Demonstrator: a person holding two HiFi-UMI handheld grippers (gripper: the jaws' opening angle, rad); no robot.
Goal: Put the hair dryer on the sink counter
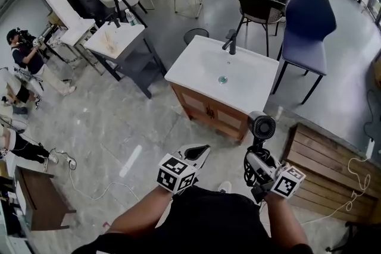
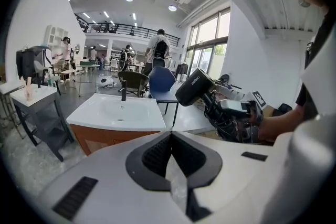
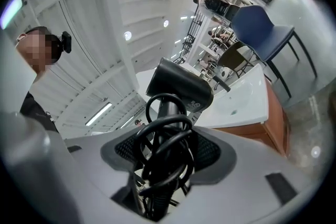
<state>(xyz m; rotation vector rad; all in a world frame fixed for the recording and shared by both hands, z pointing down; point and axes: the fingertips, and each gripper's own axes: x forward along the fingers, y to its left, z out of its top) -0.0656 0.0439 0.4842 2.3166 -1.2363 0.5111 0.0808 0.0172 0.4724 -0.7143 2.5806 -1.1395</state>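
The black hair dryer [image 1: 262, 127] stands upright in my right gripper [image 1: 257, 159], just in front of the sink cabinet's right corner. Its handle and coiled black cord sit between the jaws, which are shut on them. In the right gripper view the hair dryer [image 3: 181, 86] rises from the right gripper [image 3: 165, 152] with the white sink counter [image 3: 247, 102] behind it. The sink counter [image 1: 196, 68] has a basin and a black faucet [image 1: 230, 43]. My left gripper [image 1: 201, 153] hangs shut and empty beside the right one. From the left gripper [image 2: 170, 140] the hair dryer [image 2: 195, 86] shows at right, the sink counter [image 2: 131, 122] ahead.
A blue chair [image 1: 306, 27] and a dark chair [image 1: 259, 9] stand behind the sink. A wooden pallet [image 1: 321, 163] lies at right. A small white table [image 1: 116, 38] stands left of the sink. People [image 1: 24, 50] are at far left, and a white cable [image 1: 89, 187] trails on the floor.
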